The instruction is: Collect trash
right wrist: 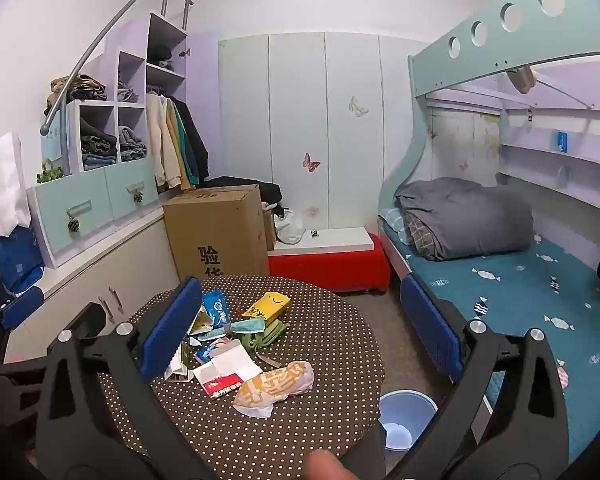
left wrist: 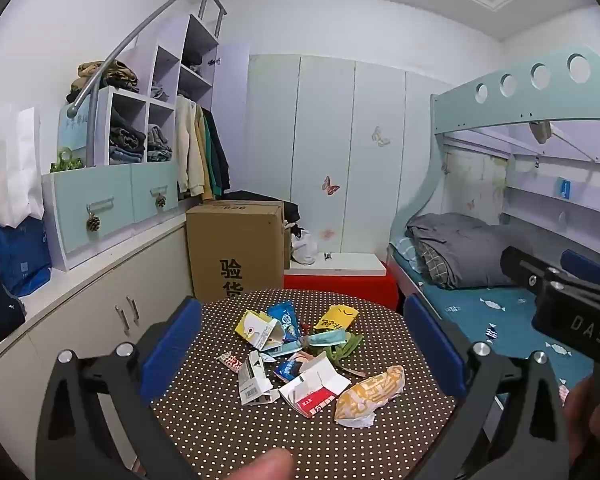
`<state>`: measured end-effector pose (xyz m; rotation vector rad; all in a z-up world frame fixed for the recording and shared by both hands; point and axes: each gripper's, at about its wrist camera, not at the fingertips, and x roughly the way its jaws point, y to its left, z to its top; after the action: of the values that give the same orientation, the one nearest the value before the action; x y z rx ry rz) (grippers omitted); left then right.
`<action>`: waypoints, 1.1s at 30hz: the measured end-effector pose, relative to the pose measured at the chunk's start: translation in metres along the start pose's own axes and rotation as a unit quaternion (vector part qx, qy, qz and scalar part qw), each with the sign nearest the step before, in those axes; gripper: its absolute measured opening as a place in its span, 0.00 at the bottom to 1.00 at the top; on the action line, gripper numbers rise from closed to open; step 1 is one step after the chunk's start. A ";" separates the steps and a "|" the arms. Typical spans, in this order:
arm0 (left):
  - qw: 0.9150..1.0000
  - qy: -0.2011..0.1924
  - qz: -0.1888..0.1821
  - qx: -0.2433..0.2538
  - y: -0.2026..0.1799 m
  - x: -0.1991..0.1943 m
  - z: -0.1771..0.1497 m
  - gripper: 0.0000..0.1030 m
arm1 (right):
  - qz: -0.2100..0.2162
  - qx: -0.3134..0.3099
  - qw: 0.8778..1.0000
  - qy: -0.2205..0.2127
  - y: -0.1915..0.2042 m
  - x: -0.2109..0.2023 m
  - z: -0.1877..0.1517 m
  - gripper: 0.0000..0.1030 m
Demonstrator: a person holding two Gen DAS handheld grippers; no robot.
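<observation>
A heap of trash lies on the round brown dotted table (left wrist: 228,432) (right wrist: 332,332): a yellow-orange wrapper (left wrist: 370,398) (right wrist: 276,386), a red-and-white carton (left wrist: 314,386) (right wrist: 226,372), a white torn box (left wrist: 254,380), a yellow packet (left wrist: 336,317) (right wrist: 271,305), a blue packet (left wrist: 286,317) (right wrist: 216,307) and green scraps (left wrist: 342,346) (right wrist: 266,334). My left gripper (left wrist: 300,356) hovers open before the heap, nothing between its blue fingers (left wrist: 172,344). My right gripper (right wrist: 300,332) is open too, over the table's right half. In the left wrist view the right gripper (left wrist: 572,296) shows at the right edge.
A light blue bin (right wrist: 406,416) stands on the floor right of the table. A cardboard box (left wrist: 234,244) and a red bench (left wrist: 340,284) stand behind the table. A bunk bed (right wrist: 520,292) fills the right, low cabinets (left wrist: 100,320) the left. A fingertip (left wrist: 256,466) shows at the bottom edge.
</observation>
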<state>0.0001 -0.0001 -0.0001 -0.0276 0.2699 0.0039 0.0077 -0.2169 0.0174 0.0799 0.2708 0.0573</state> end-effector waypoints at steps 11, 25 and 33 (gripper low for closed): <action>1.000 -0.001 0.000 0.008 -0.006 0.001 0.003 0.96 | -0.001 0.002 1.000 -0.001 -0.001 -0.003 0.001 0.94; 1.000 0.001 -0.007 0.007 -0.007 0.003 0.001 0.96 | -0.001 0.003 1.000 0.002 -0.003 0.002 -0.001 0.94; 1.000 0.004 -0.015 0.004 -0.004 0.005 -0.001 0.96 | -0.001 0.002 1.000 0.003 -0.001 0.002 -0.001 0.94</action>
<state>0.0043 -0.0039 -0.0024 -0.0240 0.2785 -0.0262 0.0098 -0.2176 0.0154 0.0840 0.2771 0.0544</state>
